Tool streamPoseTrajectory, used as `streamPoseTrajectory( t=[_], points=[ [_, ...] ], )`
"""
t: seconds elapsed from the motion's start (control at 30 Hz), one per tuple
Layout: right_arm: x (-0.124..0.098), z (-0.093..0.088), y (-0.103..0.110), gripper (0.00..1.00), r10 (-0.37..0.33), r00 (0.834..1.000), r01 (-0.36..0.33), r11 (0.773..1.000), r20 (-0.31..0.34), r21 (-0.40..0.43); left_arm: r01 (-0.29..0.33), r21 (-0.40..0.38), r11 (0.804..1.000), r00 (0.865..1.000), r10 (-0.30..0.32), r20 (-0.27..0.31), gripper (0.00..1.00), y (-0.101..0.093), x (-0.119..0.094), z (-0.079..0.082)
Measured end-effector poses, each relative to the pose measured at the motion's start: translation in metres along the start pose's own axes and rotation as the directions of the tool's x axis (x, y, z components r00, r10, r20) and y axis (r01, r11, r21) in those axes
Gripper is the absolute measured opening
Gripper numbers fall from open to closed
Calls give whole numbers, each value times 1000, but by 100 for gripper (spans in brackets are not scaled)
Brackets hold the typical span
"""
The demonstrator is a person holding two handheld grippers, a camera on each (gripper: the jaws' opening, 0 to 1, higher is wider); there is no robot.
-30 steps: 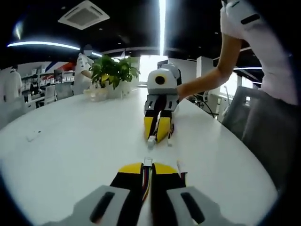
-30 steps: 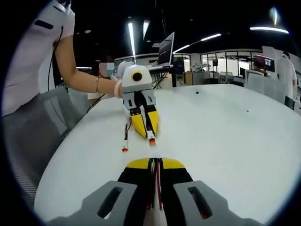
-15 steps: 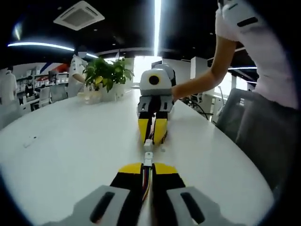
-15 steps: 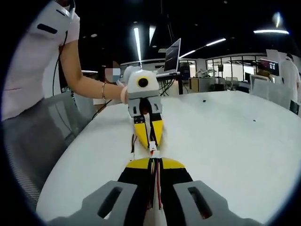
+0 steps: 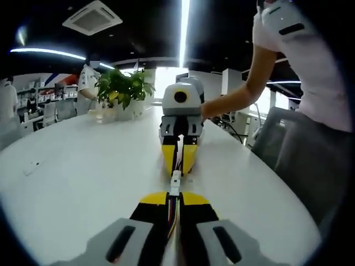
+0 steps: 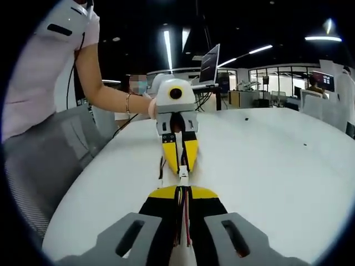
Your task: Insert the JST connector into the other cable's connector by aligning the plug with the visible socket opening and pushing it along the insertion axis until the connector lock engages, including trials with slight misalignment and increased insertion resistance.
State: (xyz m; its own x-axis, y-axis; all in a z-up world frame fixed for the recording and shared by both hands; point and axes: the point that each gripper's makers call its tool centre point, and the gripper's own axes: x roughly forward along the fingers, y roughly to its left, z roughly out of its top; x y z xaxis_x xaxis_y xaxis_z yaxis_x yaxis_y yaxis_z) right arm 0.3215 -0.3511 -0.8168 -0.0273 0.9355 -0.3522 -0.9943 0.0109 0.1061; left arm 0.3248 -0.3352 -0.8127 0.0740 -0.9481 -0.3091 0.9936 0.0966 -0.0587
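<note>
Over the white table, the left gripper and right gripper each pinch a cable, nose to nose, so the two connectors look touching or partly mated, though whether the lock clicked is anyone's guess.

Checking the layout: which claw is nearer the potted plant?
Right. The potted plant stands behind the right claw, off to one side; the left claw faces both from farther away.

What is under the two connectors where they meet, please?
Under the connectors lies the bare white table; both grippers, left gripper and right gripper, grip their cables. Whether the connectors touch the table cannot be seen, nor whether the lock is engaged.
</note>
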Motion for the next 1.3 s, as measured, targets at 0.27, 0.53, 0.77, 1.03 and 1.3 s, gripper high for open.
streamPoseTrajectory(
  t=[0.27,0.53,0.77,1.03,1.3],
  points=[
    [2,-1,0,3,6,1000,-6,1000,-12,-19,6,6,1000,1000,-5,-4,0,2,-2,-2],
    [3,-1,1,3,23,1000,-23,999,-20,-34,14,13,1000,1000,-14,-9,0,1,-4,-2],
    [2,-1,2,3,22,999,-24,998,-35,-52,11,23,1000,1000,-10,-13,1,1,-2,-3],
    [2,0,5,2,35,999,-37,998,-34,-44,26,30,999,999,-25,-25,1,-3,-1,-3],
    [4,0,10,2,65,997,-67,996,-44,-54,56,60,997,998,-53,-45,0,-9,0,-3]
  ],
)
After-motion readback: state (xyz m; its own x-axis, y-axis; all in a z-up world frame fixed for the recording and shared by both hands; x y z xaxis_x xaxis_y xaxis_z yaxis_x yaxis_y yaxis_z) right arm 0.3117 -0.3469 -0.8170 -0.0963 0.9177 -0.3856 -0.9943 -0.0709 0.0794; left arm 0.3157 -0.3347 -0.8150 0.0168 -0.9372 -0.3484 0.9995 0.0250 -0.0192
